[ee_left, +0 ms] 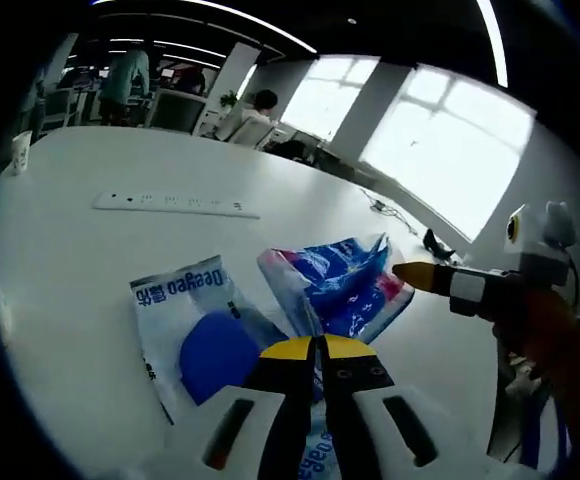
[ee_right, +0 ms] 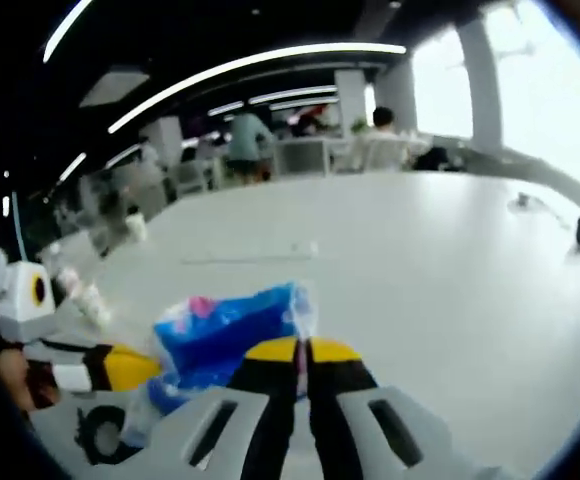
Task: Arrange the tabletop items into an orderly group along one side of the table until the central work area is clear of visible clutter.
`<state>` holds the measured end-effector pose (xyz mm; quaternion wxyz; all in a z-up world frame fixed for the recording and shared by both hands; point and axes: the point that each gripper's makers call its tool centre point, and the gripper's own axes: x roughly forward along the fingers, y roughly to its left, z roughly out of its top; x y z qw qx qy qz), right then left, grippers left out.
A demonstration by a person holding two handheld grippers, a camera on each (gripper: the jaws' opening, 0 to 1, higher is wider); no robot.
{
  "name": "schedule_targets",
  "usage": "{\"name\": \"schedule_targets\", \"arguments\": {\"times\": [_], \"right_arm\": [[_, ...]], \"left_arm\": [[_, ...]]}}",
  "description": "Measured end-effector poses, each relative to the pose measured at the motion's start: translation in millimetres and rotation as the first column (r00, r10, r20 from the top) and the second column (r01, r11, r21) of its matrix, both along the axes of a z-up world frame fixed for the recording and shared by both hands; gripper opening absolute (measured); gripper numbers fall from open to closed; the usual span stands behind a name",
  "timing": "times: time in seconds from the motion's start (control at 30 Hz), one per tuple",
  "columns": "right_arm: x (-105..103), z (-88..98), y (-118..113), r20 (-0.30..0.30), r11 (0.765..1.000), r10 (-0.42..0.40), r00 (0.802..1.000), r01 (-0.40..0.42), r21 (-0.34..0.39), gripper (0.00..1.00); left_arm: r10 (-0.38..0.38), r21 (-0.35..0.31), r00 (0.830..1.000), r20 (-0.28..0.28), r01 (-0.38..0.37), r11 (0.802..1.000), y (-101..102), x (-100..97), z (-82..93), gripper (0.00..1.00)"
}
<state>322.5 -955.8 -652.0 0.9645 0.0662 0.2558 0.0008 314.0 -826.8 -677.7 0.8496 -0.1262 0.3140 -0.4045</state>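
1. Packets lie together on the white table [ee_left: 60,300]: a pale "Deegeo" packet [ee_left: 195,325] with a blue disc on it, lying flat, and a crumpled blue packet [ee_left: 340,285] with pink and red print just beside it, apparently overlapping its edge.
2. Risk, as a judgement: both packets look thin and slippery, so a pinch on one edge could drag or flip its neighbour and spread the clutter across the middle of the table.
3. Second risk: the two grippers are near each other over the same spot and could collide, or both tug one packet.
4. Left gripper [ee_left: 320,348]: yellow tips pressed together, no gap, hovering over or touching the pale packet's near edge; whether film is pinched I cannot tell.
5. Right gripper [ee_right: 302,350]: tips also closed together, right at the blue packet's [ee_right: 225,335] edge; a grip cannot be confirmed.
6. A long white power strip [ee_left: 175,205] and a cup [ee_left: 20,152] lie well apart, farther off.
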Motion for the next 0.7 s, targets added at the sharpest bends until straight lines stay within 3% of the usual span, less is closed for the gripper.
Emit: {"name": "schedule_targets", "arguments": {"times": [0.3, 0.53, 0.7], "right_arm": [[7.8, -14.1, -18.8, -0.028, 0.999, -0.015, 0.999, 0.014, -0.031, 0.0], [8.8, -30.0, -22.9, -0.059, 1.0, -0.026, 0.998, 0.026, -0.01, 0.0], [10.3, -40.8, -25.6, -0.073, 0.999, -0.028, 0.997, 0.027, -0.019, 0.0]], "left_arm": [[0.016, 0.002, 1.0, -0.024, -0.016, 1.0, -18.4, 7.9, -11.9, 0.02], [0.043, 0.006, 0.997, -0.068, -0.042, 0.999, -23.3, 13.8, -25.1, 0.02], [0.035, 0.018, 0.998, -0.06, -0.034, 0.999, -28.7, 15.4, -30.4, 0.02]]}}
